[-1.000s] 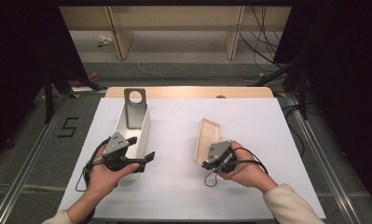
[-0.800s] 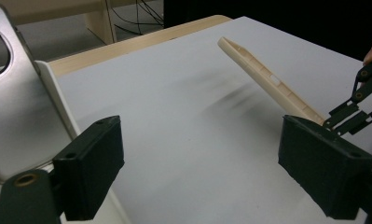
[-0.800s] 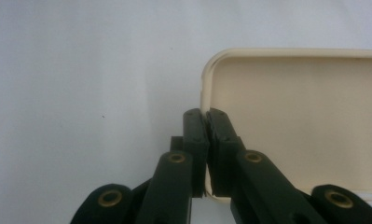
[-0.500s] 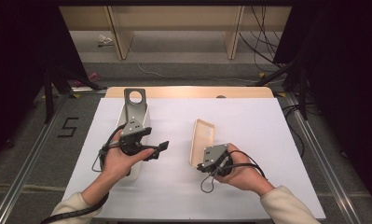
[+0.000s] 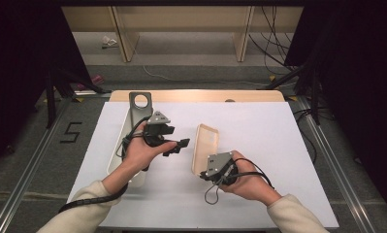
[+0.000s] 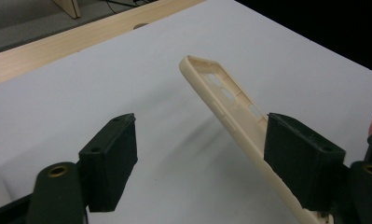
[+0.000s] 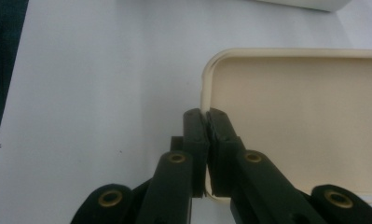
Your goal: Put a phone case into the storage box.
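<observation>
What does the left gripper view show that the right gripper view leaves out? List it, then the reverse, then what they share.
Left gripper view: the left gripper, its jaws apart and just been closing with nothing between them; the beige phone case tilted up, side cut-outs visible; the wooden table edge.
Right gripper view: the right gripper shut on the case's rim, and the case's flat inner face.
Both: the case and the white table cover.

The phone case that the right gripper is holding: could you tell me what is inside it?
Nothing lies in the phone case: its beige inner face is bare. The right gripper, pinching the rim, hides a strip of wall. The white table cover beneath is hidden.
</observation>
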The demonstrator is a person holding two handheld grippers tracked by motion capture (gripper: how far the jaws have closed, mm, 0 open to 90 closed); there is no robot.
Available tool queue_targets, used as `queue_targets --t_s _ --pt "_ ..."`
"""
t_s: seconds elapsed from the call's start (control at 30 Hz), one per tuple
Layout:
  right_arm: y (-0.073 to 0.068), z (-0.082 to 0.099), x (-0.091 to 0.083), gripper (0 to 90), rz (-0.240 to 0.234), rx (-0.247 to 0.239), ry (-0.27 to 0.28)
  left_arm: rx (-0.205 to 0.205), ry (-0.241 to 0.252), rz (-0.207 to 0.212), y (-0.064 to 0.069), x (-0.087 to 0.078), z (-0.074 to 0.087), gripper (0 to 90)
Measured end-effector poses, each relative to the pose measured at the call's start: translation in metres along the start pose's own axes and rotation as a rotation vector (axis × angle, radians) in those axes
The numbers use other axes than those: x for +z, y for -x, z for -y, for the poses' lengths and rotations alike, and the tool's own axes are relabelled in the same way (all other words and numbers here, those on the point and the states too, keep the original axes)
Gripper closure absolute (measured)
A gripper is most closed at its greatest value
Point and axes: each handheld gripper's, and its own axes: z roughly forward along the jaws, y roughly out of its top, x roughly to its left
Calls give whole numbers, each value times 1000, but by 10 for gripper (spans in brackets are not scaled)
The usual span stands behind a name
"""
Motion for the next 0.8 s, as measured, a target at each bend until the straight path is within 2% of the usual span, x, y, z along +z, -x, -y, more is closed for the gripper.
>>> queue_targets --t_s 0.2,0.33,0.4,0.47,0.57,0.67,0.8 --pt "-1 -3 2 881 7 -19 7 -28 -49 4 2 23 -14 300" --pt "-2 -3 1 881 8 -23 8 -65 -64 -5 1 34 -23 330" --pt "-2 -3 1 881 8 -25 5 -70 -66 -9 0 36 -25 353" --pt "-2 -4 0 881 8 -26 3 -86 -77 -30 -1 43 -31 368" --pt "-2 -4 1 881 11 -31 6 -99 -92 -42 -3 47 -33 389" --pt "-2 -5 1 881 19 -38 13 -143 -118 -40 -7 55 -36 421" --pt "-2 -6 0 881 25 -42 22 -175 -134 -45 -8 59 -35 467"
